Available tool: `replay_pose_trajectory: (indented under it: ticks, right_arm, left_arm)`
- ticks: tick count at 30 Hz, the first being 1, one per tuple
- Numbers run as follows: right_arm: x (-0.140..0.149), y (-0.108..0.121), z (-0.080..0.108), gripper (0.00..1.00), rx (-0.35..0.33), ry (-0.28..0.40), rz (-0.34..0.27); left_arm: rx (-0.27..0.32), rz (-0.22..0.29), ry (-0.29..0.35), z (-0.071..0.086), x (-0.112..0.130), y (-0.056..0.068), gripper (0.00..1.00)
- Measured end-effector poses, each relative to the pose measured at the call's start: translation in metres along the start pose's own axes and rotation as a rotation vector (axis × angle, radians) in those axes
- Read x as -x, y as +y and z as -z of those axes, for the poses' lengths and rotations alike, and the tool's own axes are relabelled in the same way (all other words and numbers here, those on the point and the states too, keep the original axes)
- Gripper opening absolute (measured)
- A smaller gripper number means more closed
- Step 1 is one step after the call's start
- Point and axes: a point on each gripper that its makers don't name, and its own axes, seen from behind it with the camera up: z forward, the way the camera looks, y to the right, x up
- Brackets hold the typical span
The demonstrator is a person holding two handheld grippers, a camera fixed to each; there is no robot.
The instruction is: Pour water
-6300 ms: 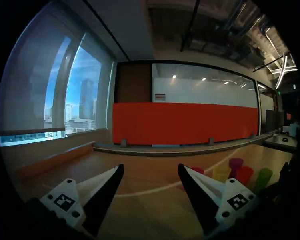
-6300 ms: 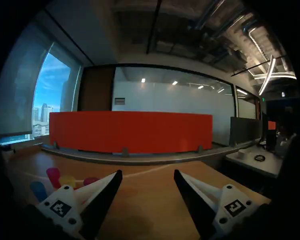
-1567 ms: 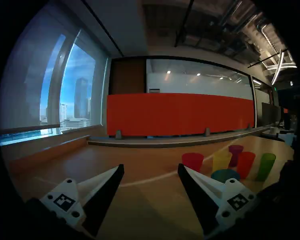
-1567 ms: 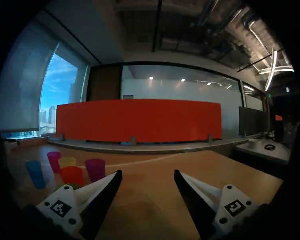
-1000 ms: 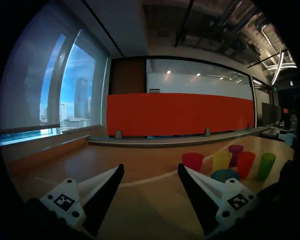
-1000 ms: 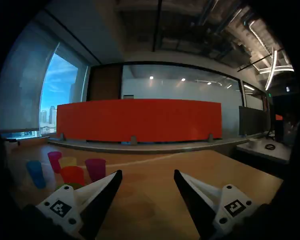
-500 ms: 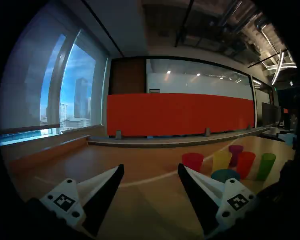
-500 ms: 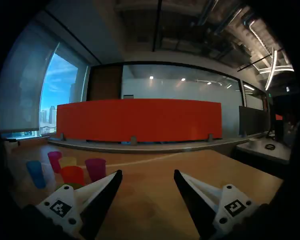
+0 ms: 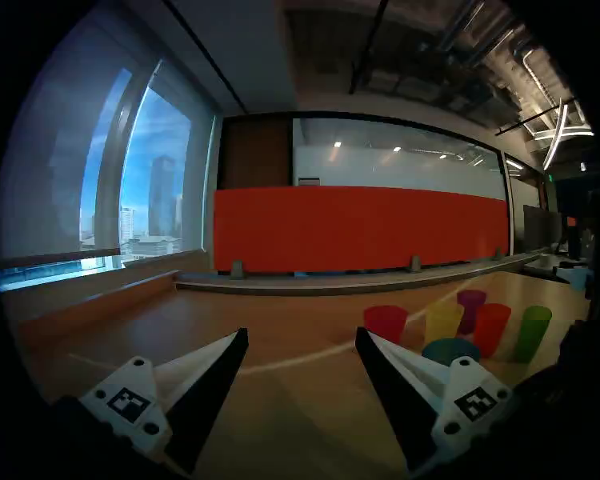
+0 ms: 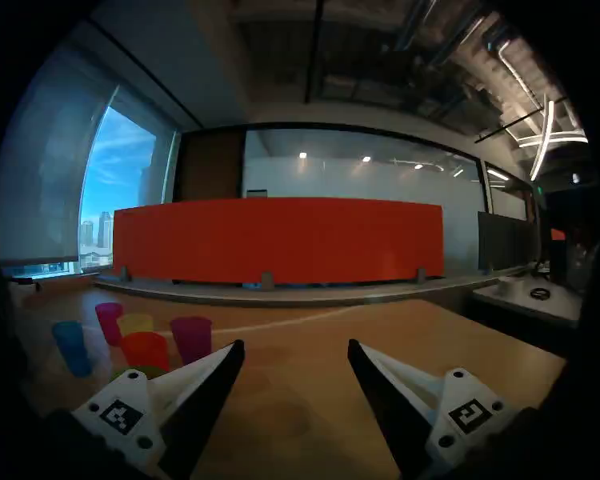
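an orange partition (image 9: pixel 356 228) stands behind the wooden table (image 9: pixel 300 400), beside a window (image 9: pixel 156 192).

L gripper view: teal cup (image 9: pixel 447 349) shows rim + upper wall only, the rest is behind a finger (image 9: pixel 396 384) of the left gripper (image 9: pixel 300 330). Purple cup (image 9: pixel 470 303) is partly behind the yellow cup (image 9: pixel 442 322) and orange cup (image 9: pixel 490 328). R gripper view: green cup (image 10: pixel 137 371) is just a rim sliver behind a finger (image 10: pixel 196 392) of the right gripper (image 10: pixel 295 342). Water in any cup: can't tell, too dim. Bits on the side desk (image 10: pixel 508 314) are too small to ID. Both grippers' bodies are cut off at the bottom edge.
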Motion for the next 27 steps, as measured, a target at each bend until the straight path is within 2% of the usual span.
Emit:
replay_pose_trajectory:
  ticks: [27]
  right_arm:
    - [-0.0002, 0.0002, 0.0001, 1.0, 0.0, 0.0, 0.0]
  left_arm:
    - [0.001, 0.002, -0.001, -0.0016, -0.002, -0.0014, 1.0]
